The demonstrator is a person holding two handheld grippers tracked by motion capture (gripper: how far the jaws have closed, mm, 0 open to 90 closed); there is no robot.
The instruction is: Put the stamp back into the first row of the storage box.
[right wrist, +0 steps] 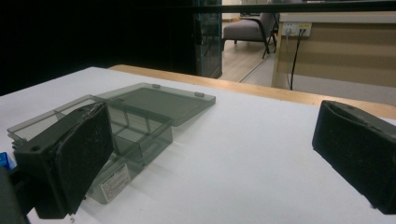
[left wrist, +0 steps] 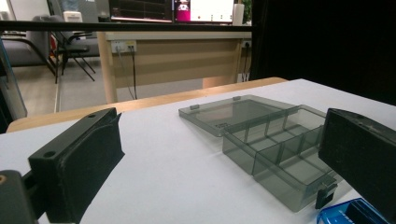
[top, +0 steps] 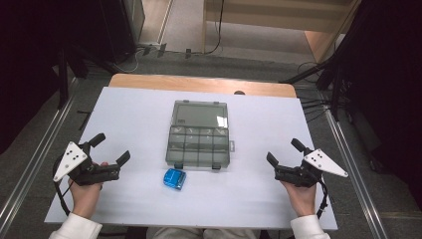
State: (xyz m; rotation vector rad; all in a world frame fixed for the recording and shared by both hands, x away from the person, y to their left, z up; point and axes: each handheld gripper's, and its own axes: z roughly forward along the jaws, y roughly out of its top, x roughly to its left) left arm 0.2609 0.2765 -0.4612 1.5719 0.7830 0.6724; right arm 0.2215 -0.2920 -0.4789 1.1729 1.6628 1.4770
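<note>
1. The compartment box (top: 200,145) lies open at the middle of the white surface (top: 129,119), its lid (top: 201,114) folded flat away from us, likely so the cells can be reached from above.
2. It is smoky, see-through plastic, rectangular, with thin dividers forming two rows of small cells; we see nothing in them. Two dark latches sit on its near edge.
3. Just beside that near edge, apart from it, lies a small blue plastic case (top: 174,179), rounded and glossy, the thing nearest both of our tools.
4. Our left gripper (top: 111,148) rests at the left of the surface, well apart from the box, its fingers (left wrist: 79,163) spread wide and holding nothing; the pads look matte black and foam-like.
5. Our right gripper (top: 284,152) mirrors it at the right, fingers (right wrist: 70,158) equally wide and bare.
6. We judge this a ready stance: both hands flank the box evenly, so either can reach in.
</note>
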